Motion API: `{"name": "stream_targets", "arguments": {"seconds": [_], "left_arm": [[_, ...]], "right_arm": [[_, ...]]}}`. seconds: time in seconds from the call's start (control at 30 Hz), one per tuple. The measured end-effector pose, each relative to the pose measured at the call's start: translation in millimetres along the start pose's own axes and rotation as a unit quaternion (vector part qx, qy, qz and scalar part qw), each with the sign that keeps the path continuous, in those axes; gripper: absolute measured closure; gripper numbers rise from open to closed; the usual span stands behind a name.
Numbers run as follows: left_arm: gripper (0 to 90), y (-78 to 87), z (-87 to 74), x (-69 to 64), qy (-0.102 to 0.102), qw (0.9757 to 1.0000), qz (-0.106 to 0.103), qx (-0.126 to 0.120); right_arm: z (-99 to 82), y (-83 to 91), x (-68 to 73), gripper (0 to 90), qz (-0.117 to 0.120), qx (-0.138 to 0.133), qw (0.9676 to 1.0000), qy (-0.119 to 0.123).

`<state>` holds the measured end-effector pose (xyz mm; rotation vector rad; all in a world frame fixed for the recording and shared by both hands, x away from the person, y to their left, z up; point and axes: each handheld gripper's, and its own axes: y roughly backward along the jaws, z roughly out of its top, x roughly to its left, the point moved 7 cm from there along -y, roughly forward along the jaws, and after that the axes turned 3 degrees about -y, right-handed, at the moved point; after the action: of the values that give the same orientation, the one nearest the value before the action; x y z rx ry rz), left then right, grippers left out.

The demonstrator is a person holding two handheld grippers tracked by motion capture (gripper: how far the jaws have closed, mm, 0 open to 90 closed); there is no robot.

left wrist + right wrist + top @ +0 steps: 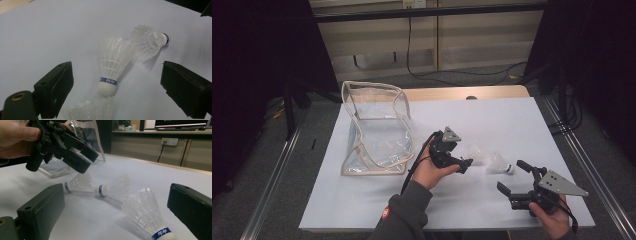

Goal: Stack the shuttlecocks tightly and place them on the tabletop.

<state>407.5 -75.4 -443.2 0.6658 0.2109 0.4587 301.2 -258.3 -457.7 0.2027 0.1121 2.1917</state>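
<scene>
Three white shuttlecocks with blue bands lie in a row on the white table. In the left gripper view the middle shuttlecock (113, 62) lies between my jaws, cork toward me, not touched by either pad. A second shuttlecock (149, 42) lies beyond it, and a third shuttlecock (91, 110) shows at the bottom edge. My left gripper (464, 164) hovers open just above them. My right gripper (513, 176) is open near the front right, facing the nearest shuttlecock (147, 216), with nothing between its jaws.
A clear plastic pouch (374, 127) with beige trim stands open at the table's left. The white table (492, 115) ends at a wooden edge at the back. Dark frame posts stand on both sides.
</scene>
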Motion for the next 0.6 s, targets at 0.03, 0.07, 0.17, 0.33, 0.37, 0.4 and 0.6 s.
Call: {"name": "stream_targets", "arguments": {"seconds": [0.03,0.07,0.17,0.33,0.37,0.4,0.6], "left_arm": [[12.4,-0.3,-1.0,0.4,0.0,1.0,0.0,0.006],[12.4,-1.6,-1.5,0.5,0.002,1.0,0.0,0.005],[14.7,-3.0,-4.0,0.7,-0.001,0.9999,-0.003,0.016],[19.7,-4.9,-7.0,1.1,-0.007,0.9995,-0.011,0.028],[19.7,-5.1,-7.5,1.4,-0.006,0.9995,-0.011,0.029],[20.2,-5.3,-8.1,2.0,-0.007,0.9994,-0.01,0.031],[27.9,-3.8,-11.9,4.3,-0.016,0.9988,-0.008,0.045]], "right_arm": [[-0.4,0.0,-0.1,0.6,0.001,0.0,1.0,0.001],[-0.4,0.0,-0.1,0.6,0.001,0.0,1.0,0.001],[-0.5,0.1,-0.6,0.6,0.0,0.0,1.0,0.001],[-0.8,-0.1,-1.1,0.7,-0.001,0.0,1.0,0.0],[-0.8,-0.1,-1.1,0.7,-0.001,0.0,1.0,0.0],[-0.9,-0.3,-0.8,0.8,0.0,0.001,1.0,0.0],[-1.3,-0.4,-0.9,0.7,0.001,0.0,1.0,0.0]]}}
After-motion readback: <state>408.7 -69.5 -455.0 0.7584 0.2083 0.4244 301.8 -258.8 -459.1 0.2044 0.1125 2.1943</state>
